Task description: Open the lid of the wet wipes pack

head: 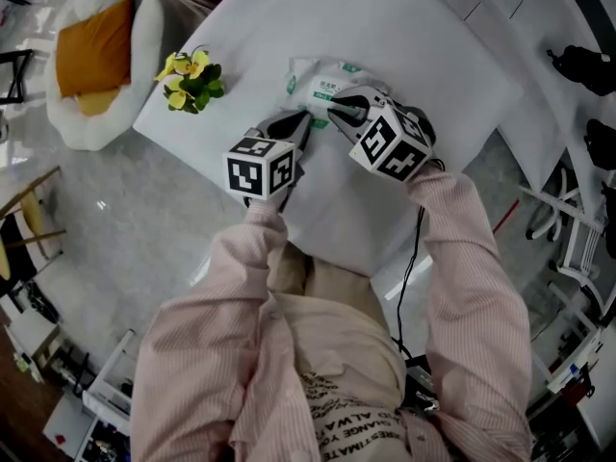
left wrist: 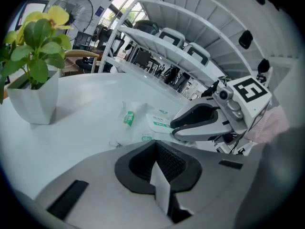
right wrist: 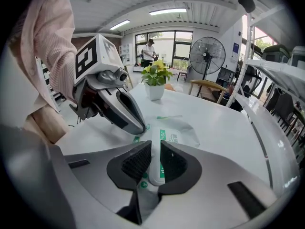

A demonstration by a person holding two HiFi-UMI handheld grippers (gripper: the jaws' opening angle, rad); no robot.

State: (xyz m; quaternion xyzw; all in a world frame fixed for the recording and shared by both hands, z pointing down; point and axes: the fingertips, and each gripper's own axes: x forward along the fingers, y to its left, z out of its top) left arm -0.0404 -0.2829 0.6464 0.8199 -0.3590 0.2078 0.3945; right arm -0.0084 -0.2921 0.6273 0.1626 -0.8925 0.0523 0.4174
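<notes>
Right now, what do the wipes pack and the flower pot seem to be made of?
The wipes pack: soft, slightly glossy plastic film, judging by its wrinkles. The flower pot: smooth matte white, ceramic or plastic; I cannot tell which.
</notes>
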